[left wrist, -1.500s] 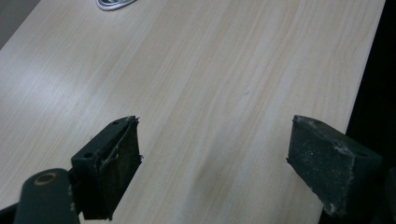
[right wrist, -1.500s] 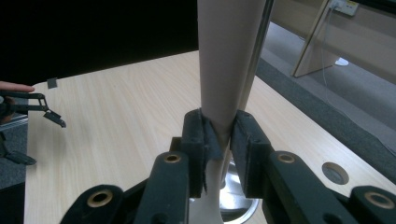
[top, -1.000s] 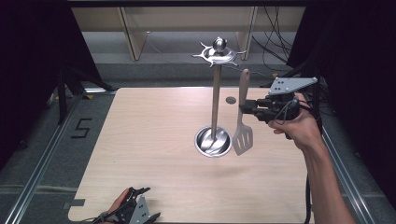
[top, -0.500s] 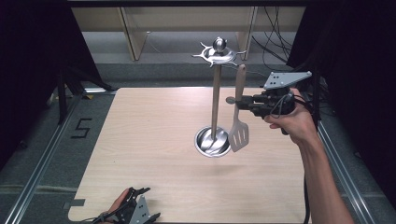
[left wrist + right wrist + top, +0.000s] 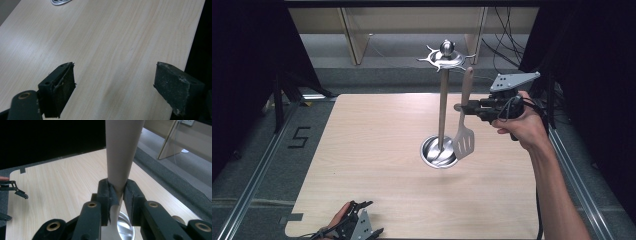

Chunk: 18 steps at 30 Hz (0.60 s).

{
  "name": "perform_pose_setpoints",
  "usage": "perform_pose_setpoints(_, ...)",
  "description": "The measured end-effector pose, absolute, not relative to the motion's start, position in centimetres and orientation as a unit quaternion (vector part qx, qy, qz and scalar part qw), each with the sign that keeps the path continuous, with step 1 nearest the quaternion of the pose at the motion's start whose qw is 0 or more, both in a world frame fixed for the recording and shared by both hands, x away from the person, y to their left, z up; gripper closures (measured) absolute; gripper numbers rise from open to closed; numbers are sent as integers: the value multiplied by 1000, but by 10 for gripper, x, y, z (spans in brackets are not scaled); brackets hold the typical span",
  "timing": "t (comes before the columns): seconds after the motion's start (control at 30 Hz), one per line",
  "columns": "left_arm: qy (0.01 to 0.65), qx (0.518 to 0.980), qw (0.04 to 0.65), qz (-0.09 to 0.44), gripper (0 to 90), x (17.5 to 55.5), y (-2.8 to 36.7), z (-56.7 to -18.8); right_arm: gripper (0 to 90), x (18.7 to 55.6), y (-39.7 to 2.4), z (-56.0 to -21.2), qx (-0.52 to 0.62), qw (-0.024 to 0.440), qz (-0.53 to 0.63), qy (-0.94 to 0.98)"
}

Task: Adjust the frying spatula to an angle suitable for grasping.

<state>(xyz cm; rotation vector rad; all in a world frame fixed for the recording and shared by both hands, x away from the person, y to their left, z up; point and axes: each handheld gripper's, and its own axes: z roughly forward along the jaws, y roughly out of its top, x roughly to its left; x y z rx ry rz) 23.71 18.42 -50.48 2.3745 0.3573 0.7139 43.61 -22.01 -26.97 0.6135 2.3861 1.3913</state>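
Observation:
A metal utensil stand [image 5: 443,102] rises from its round base [image 5: 438,152] at the table's middle, with a ring of hooks [image 5: 447,59] at its top. My right gripper [image 5: 460,107] is shut on the beige handle [image 5: 123,150] of a slotted spatula [image 5: 463,141]. The spatula hangs upright just right of the pole, blade down over the base's rim. In the right gripper view the jaws [image 5: 117,192] pinch the handle low down. My left gripper [image 5: 371,217] rests at the table's front edge, open, with bare wood between its pads [image 5: 62,90].
The wooden table [image 5: 362,150] has metal rails along both sides. A "5" mark [image 5: 298,137] lies on the floor to the left. Wooden shelf legs [image 5: 354,35] and cables [image 5: 507,45] stand behind the table. The stand's base [image 5: 58,2] shows far ahead of the left gripper.
My right gripper has carried the spatula leftward, from well right of the stand to right beside its pole. The left gripper has stayed put.

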Motion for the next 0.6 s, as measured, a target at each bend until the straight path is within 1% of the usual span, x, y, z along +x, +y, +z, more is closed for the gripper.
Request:
perform_pose_setpoints(0.03,135,901,311,270,160,237,184,-505,765,437,-219,-269,207,158,486,834)
perform_pose_setpoints(0.1,134,903,311,267,160,237,184,-504,765,437,-218,-269,211,148,483,837)
perform_pose_setpoints(0.17,133,903,310,267,160,237,184,-504,764,438,-218,-269,210,152,479,839)
perform_pose_setpoints(0.2,138,899,318,268,160,237,184,-506,764,440,-218,-269,208,149,482,838)
perform_pose_setpoints(0.27,135,900,313,270,160,237,184,-505,764,439,-217,-269,217,141,478,839)
perform_pose_setpoints(0.4,133,903,310,267,160,237,184,-504,764,441,-214,-268,213,142,478,840)
perform_pose_setpoints(0.43,138,899,319,268,160,237,184,-506,764,441,-213,-268,213,140,477,841)
perform_pose_setpoints(0.57,134,902,310,268,160,237,184,-504,763,444,-212,-269,207,147,483,838)
perform_pose_setpoints(0.6,135,901,311,270,160,237,184,-505,763,444,-211,-270,210,140,485,838)
